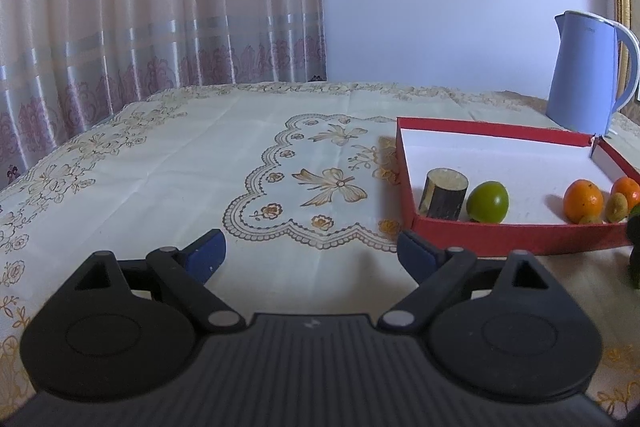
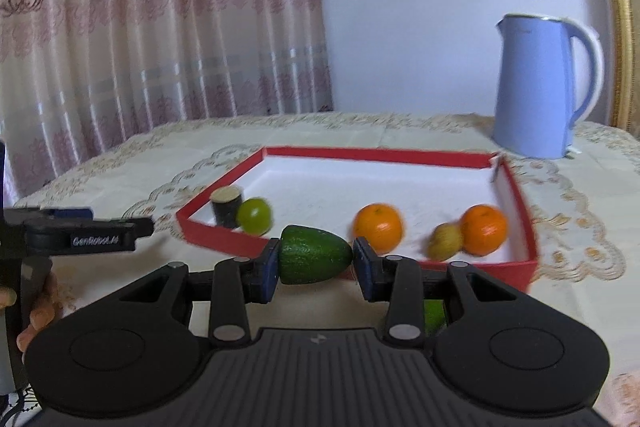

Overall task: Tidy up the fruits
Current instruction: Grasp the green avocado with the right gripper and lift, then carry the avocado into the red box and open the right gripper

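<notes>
Right tongs (image 2: 313, 262) are clamped on the avocado (image 2: 314, 255) — it hangs just short of the red box (image 2: 520, 195), whose oranges (image 2: 378, 227) lie beyond. Left tongs (image 1: 312, 259) gape wide over the worktop (image 1: 180, 167) — box off to their right.

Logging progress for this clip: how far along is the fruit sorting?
Done: two oranges, a green fruit, a small yellowish fruit and a dark cylinder sit in the red box. In hand: right gripper holds an avocado before the box. Left gripper open, empty. Left: placing the avocado.
</notes>
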The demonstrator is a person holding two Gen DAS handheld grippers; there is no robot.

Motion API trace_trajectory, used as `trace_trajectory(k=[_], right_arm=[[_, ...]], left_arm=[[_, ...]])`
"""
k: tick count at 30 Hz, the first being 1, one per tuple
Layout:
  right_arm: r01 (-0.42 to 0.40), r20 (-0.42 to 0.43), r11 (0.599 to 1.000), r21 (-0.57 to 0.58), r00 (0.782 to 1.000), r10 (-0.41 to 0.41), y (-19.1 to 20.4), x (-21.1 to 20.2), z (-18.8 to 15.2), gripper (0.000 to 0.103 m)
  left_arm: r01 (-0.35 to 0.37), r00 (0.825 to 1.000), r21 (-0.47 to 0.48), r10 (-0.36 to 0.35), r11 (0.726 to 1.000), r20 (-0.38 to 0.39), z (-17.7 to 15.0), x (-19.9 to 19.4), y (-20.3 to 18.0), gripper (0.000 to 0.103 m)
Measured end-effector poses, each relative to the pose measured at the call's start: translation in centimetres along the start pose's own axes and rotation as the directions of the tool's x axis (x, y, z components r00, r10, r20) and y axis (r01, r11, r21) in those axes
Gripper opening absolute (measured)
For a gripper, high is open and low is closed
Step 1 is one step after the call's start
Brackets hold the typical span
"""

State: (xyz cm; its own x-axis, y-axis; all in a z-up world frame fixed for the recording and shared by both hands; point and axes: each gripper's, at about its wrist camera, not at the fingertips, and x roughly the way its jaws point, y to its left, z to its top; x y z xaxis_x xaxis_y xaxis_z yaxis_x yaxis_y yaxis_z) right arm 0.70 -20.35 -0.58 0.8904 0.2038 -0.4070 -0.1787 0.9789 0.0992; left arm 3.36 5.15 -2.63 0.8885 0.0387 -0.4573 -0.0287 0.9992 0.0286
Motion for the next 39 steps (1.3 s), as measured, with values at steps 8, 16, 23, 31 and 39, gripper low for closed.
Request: trace_trajectory(k=[8, 16, 23, 31, 39], right_arm=[[0.104, 0.098, 0.994, 0.04, 0.989, -0.107, -4.8, -3.6, 2.0, 0.037], [0.152, 0.126, 0.985, 0.085, 0.979, -0.162, -8.4, -5.0, 1.9, 0.037], [0.147, 0.113, 0.982, 0.119, 0.981, -0.16, -9.9, -4.8, 0.5, 0.037], [0.127, 0.121, 0.986, 0.113, 0.983, -0.14, -10.2, -4.5, 0.8, 0.037], [0.081, 0.114, 0.996, 0.047, 0.99, -0.086, -9.6, -2.4, 3.9, 0.037]], left_arm=[[-0.009, 0.999, 0.046, 0.007, 0.999, 0.043, 0.0, -0.9, -1.0, 0.093], [0.065, 0.997, 0.09, -0.068, 0.994, 0.029, -0.1, -1.9, -4.0, 0.093], [0.092, 0.995, 0.153, -0.097, 0.984, 0.025, -0.8, -2.5, -7.0, 0.095], [0.097, 0.995, 0.139, -0.098, 0.986, 0.002, -0.7, -2.7, -9.5, 0.095], [0.091, 0.996, 0.17, -0.091, 0.981, -0.005, -0.8, -2.1, -12.1, 0.095]])
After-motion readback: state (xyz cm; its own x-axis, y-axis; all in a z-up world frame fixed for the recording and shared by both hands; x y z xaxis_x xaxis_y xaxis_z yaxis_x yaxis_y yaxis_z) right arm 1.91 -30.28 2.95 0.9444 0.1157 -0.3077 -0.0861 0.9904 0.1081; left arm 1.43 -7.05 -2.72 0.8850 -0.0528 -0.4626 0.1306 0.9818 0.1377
